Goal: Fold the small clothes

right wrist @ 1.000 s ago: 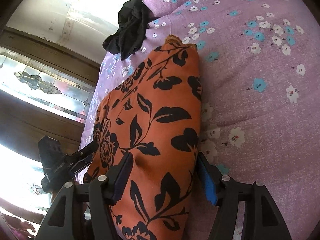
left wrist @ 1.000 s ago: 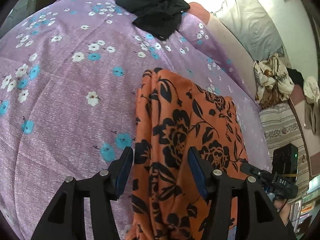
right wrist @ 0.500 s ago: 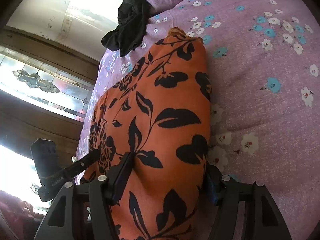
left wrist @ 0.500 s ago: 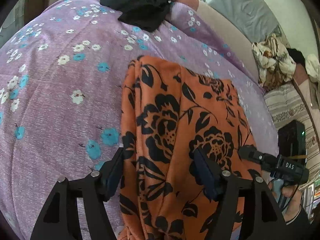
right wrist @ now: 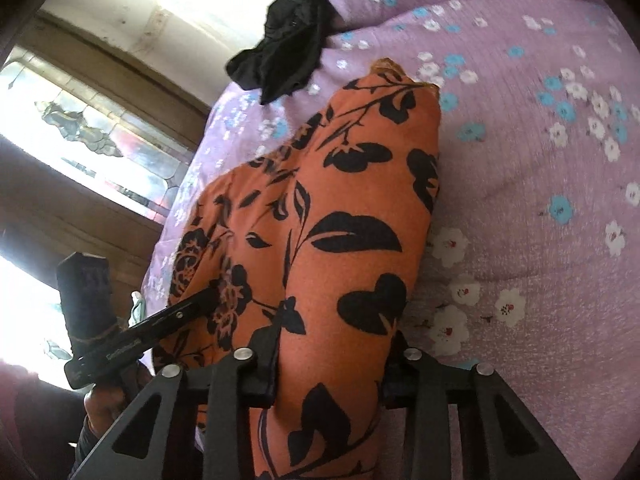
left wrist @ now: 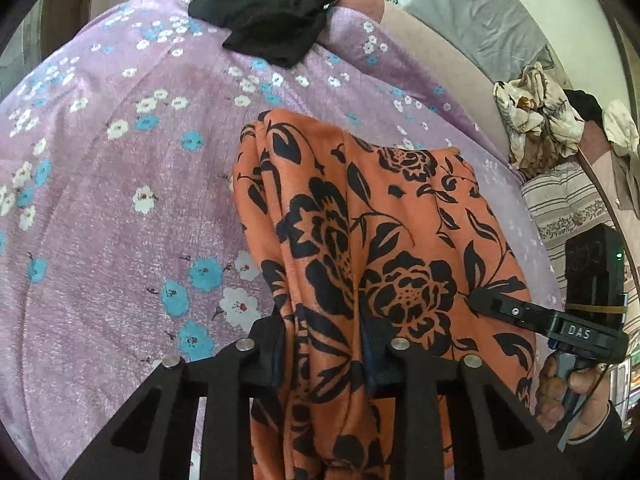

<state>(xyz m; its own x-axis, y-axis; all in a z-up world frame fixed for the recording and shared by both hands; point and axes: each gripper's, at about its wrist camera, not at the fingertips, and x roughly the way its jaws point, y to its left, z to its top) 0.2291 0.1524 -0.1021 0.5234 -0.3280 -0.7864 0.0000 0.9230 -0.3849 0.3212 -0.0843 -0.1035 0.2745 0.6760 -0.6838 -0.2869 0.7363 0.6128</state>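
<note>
An orange garment with a black flower print (left wrist: 360,240) (right wrist: 340,220) lies folded lengthwise on the purple flowered bedspread (left wrist: 120,200) (right wrist: 540,160). My left gripper (left wrist: 324,344) is closing on the near end of the garment, and the cloth bunches between its pads. My right gripper (right wrist: 332,356) is closing on the garment's other near corner, with a thick fold filling the gap between its pads. Each view also shows the other gripper reaching into the cloth from the side.
A crumpled black garment (left wrist: 268,16) (right wrist: 288,56) sits at the far edge of the bed. A heap of patterned clothes (left wrist: 536,120) and a striped cloth (left wrist: 568,208) lie off to the right. A stained-glass window (right wrist: 92,140) lines the wall.
Both grippers have narrowed from wide apart onto the orange garment's near end, and the cloth now bunches between the pads. The near end of the garment has lifted slightly.
</note>
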